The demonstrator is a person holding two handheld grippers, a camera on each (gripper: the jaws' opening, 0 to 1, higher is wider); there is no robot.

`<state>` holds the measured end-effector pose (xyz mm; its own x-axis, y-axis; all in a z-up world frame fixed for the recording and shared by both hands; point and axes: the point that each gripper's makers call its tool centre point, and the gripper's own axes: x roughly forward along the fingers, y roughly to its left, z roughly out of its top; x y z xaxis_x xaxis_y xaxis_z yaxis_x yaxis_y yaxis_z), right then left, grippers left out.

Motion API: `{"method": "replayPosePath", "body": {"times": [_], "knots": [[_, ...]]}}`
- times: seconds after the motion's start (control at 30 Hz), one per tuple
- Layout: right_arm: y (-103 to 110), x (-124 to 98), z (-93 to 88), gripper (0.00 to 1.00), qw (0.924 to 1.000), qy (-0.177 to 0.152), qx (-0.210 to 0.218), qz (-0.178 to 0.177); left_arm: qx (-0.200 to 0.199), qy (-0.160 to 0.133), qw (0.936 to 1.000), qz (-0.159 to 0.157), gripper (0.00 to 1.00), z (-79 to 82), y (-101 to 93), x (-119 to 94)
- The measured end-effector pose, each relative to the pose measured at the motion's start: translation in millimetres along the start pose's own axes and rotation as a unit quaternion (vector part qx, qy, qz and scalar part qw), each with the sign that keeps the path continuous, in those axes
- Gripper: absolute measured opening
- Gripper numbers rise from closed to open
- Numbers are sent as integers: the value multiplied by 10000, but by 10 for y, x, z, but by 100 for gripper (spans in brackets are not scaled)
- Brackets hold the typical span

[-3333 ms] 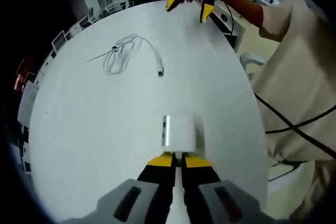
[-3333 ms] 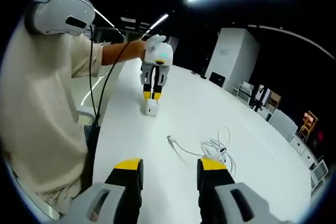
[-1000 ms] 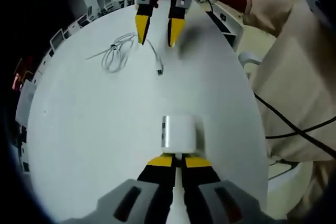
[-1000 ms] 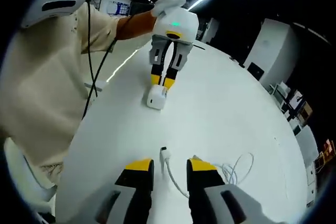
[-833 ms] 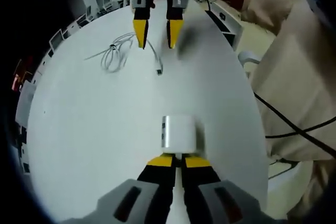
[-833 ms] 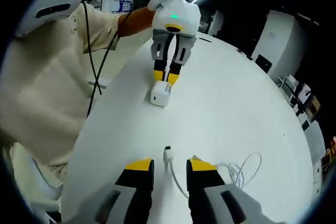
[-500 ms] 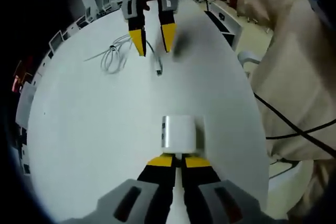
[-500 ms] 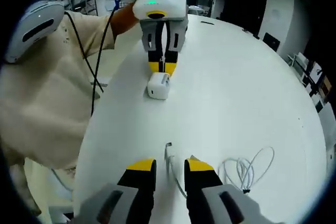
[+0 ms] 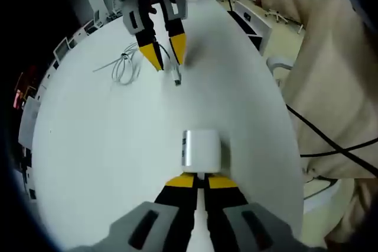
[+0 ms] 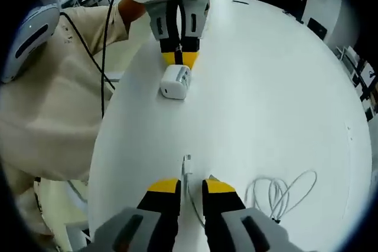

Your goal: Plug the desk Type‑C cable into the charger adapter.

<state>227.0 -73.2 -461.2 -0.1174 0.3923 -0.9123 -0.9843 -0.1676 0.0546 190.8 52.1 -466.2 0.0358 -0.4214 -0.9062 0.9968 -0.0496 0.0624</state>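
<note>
The white charger adapter (image 9: pixel 201 147) (image 10: pixel 175 82) lies on the round white table (image 9: pixel 106 163). My left gripper (image 9: pixel 202 180) (image 10: pixel 181 60) is shut at the adapter's near end, and what its tips pinch is hidden. The white Type‑C cable lies beyond it with its plug (image 9: pixel 176 81) (image 10: pixel 186 159) pointing toward the adapter and its coil (image 9: pixel 126 66) (image 10: pixel 283 190) off to the side. My right gripper (image 10: pixel 192 186) (image 9: pixel 168 60) is low over the cable just behind the plug. Its jaws straddle the cord, open by a narrow gap.
A person in a beige shirt (image 9: pixel 331 57) (image 10: pixel 47 104) stands at the table's edge, with black cords (image 9: pixel 331 140) hanging in front. Desks and chairs (image 9: pixel 71 42) line the dark room beyond the table. Bare tabletop (image 10: pixel 277 87) spreads past the adapter.
My right gripper has come down over the cable and toward the plug, and its jaws have narrowed around the cord. The left gripper and the adapter have stayed put.
</note>
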Motion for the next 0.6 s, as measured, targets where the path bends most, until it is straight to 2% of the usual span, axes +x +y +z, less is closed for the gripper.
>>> {"method": "replayPosePath", "body": {"times": [0.2,0.33,0.43,0.6], "knots": [[40,43,-2,14,9997,158,-148,-68,-30,-15,10000,4,6,-4,2,1],[60,56,2,7,9997,143,-97,-157,-40,-24,10000,10,6,-11,10,-1],[52,60,-1,6,9998,104,-65,-170,-39,-13,10000,20,5,-14,15,-1],[63,67,-1,6,9990,7,-116,-439,-63,-4,10000,9,5,-23,21,-3]]}}
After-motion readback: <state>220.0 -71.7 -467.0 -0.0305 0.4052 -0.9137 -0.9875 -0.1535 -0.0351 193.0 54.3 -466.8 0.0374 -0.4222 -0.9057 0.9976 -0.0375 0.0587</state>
